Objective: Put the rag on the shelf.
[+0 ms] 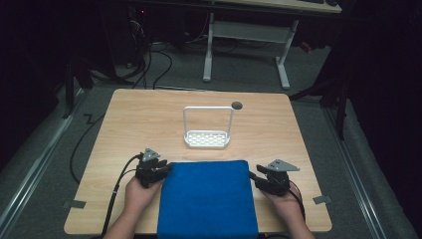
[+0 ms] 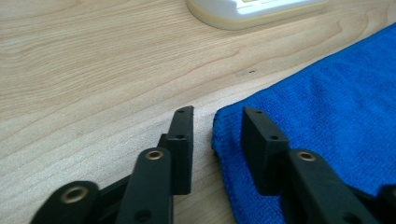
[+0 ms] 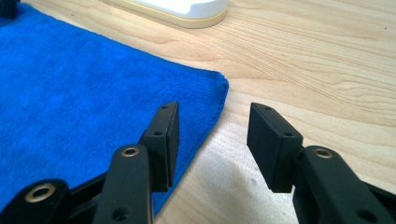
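Jaws of both the left gripper (image 2: 216, 122) and right gripper (image 3: 212, 122) stand spread, straddling the blue cloth's (image 1: 206, 196) far corners at ten and two o'clock; soft, light, limp: pinch the corners.

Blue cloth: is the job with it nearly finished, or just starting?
Looks like early on. Done: the blue cloth lies flat and square on the table. In hand: the left gripper and right gripper sit open at its two far corners. Left: gripping the corners and moving the cloth.
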